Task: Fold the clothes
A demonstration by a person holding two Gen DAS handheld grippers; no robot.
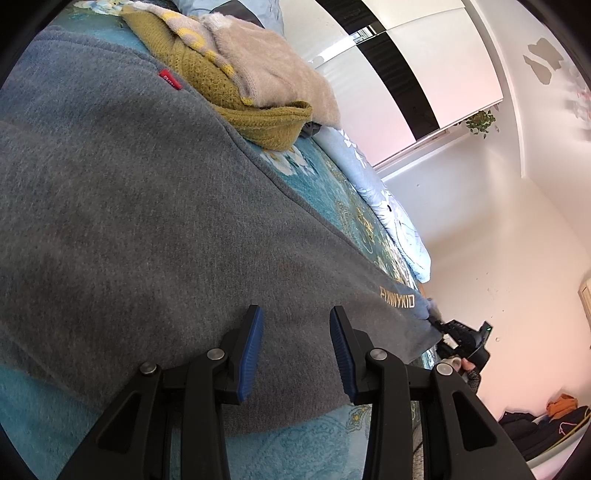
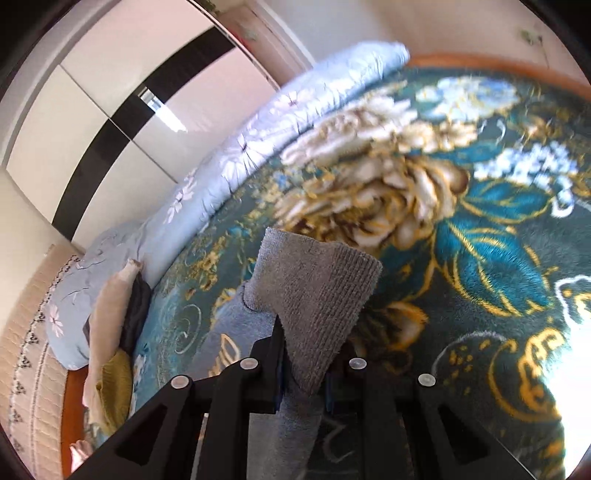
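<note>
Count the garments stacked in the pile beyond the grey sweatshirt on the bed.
3 show: a mustard knit at the bottom, a beige fuzzy top over it, and a pale yellow-patterned piece behind. More may lie hidden underneath.

Left gripper point(image 1: 297, 354) points downward at a slant, its blue-padded jaws standing apart with nothing clamped between them, the tips just over grey cloth. Right gripper point(image 2: 303, 363) also tilts downward, jaws drawn close and pinching a ribbed grey cuff point(image 2: 317, 295) that sticks up between the fingers. In the left wrist view the right gripper shows small at the far corner of the cloth, with a bit of the person's hand point(image 1: 466, 365) gripping its handle.
</note>
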